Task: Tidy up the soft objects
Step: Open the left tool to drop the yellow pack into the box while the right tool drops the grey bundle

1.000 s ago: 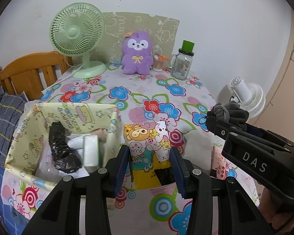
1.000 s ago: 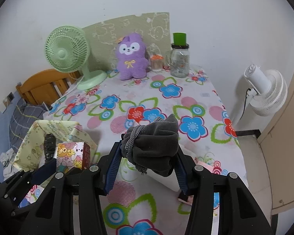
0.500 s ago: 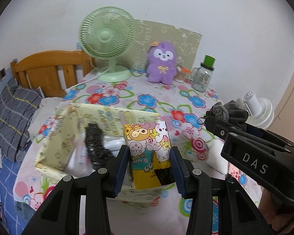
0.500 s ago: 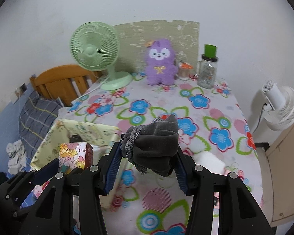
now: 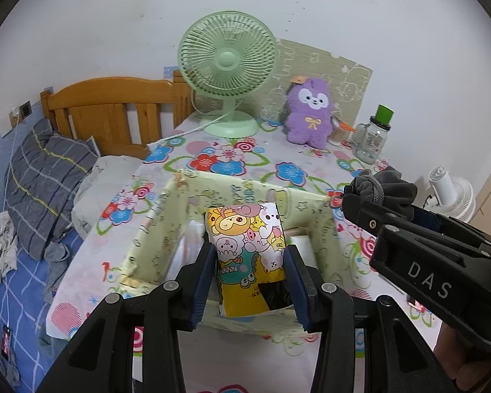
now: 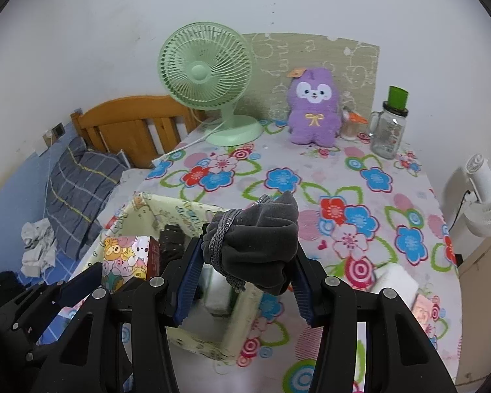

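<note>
Left hand-held gripper point(image 5: 250, 281) is clamped on a cartoon-print yellow packet point(image 5: 248, 255) over the pale-yellow fabric bin point(image 5: 154, 229); right hand-held gripper point(image 6: 245, 281) squeezes a grey drawstring pouch point(image 6: 258, 245).

The open top of the yellow fabric bin point(image 5: 242, 193) is partly taken up — a black bundle point(image 6: 170, 240) and white packs point(image 6: 217, 290) lie inside. Above it, room is occupied by the cartoon-print packet point(image 5: 248, 255) and, just to its right, the grey pouch point(image 6: 258, 245). The middle of the flowered tablecloth point(image 6: 360, 190) is left bare. The far edge is blocked — a green fan point(image 5: 227, 65), a purple plush point(image 5: 309, 114) and a glass jar point(image 5: 373, 137) are lined against the wall.
</note>
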Tool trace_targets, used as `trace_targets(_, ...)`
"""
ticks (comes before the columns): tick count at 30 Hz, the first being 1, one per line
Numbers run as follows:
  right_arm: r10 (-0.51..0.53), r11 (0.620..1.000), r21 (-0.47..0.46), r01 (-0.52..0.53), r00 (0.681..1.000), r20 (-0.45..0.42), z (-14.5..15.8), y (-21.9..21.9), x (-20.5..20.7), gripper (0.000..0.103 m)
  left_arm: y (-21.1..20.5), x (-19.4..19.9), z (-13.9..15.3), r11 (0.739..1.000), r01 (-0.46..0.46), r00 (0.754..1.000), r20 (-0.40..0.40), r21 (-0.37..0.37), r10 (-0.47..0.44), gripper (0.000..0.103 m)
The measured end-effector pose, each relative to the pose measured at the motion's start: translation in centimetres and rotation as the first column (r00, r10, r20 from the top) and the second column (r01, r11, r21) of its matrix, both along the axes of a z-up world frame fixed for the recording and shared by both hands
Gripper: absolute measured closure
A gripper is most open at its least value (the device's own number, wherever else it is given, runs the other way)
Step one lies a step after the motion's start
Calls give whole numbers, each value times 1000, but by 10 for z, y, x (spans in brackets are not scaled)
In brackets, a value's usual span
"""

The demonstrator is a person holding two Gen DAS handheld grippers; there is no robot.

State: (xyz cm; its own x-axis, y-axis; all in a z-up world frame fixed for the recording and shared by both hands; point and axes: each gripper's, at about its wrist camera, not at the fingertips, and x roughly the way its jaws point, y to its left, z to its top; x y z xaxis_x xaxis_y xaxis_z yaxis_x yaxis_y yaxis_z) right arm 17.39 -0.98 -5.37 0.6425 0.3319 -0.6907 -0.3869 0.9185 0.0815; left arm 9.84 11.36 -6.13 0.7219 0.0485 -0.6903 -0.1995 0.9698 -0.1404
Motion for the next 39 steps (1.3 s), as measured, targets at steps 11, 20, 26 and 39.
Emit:
trace_targets(11, 26, 1000, -15, -26, 999, -28, -14, 29, 10, 49, 22, 8, -14, 1000, -12, 999, -39, -3, 12, 59)
trace_targets(20, 34, 999, -27, -36, 998, -56, -28, 44, 20, 49, 35, 16, -21, 1000, -24, 998, -57, -2, 24, 59)
trace_targets(26, 45, 998, -36, -47, 997, -66, -33, 54, 25, 49, 43, 18, -23, 1000, -31, 998, -63, 0, 31, 59)
trace_targets(39, 58, 996, -61, -63, 995, -75, -37, 66, 28, 22, 47, 17, -22, 999, -37, 998, -42, -3, 37, 26)
